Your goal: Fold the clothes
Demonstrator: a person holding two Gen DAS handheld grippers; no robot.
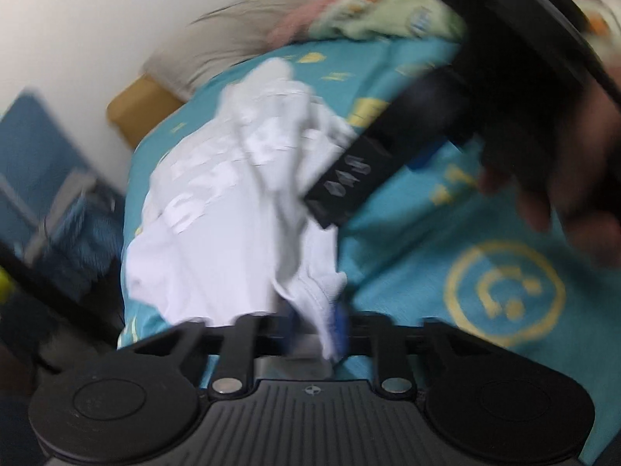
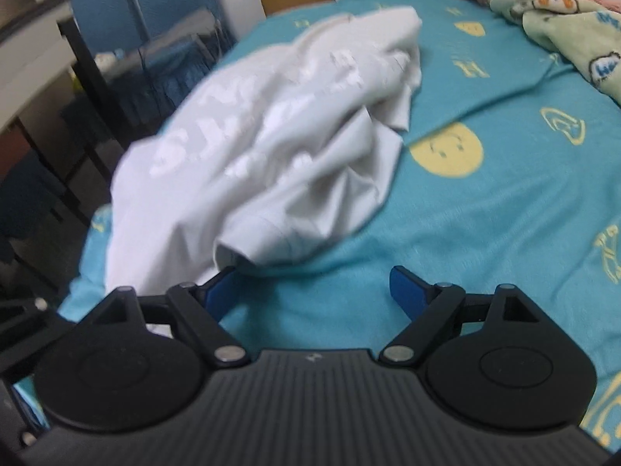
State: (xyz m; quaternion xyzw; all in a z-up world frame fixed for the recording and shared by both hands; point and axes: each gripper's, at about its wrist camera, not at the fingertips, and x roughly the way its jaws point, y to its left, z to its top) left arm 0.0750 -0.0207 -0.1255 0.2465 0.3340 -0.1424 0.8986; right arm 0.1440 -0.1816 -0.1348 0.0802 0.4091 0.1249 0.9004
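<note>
While the left tool (image 1: 314, 322) pinches a hem of the crumpled white printed T-shirt (image 2: 268, 147) on the teal smiley bedsheet (image 2: 485, 233), the right tool (image 2: 310, 291) gapes empty at six o'clock; a thin grip may slip, dropping the fabric.

Crumpled white printed shirt (image 2: 271, 136) on bed

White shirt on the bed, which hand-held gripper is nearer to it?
Left. The left hand-held gripper is shut on the white shirt at its edge; the right hand-held gripper is open just short of it, with its left finger beside a sleeve.
</note>
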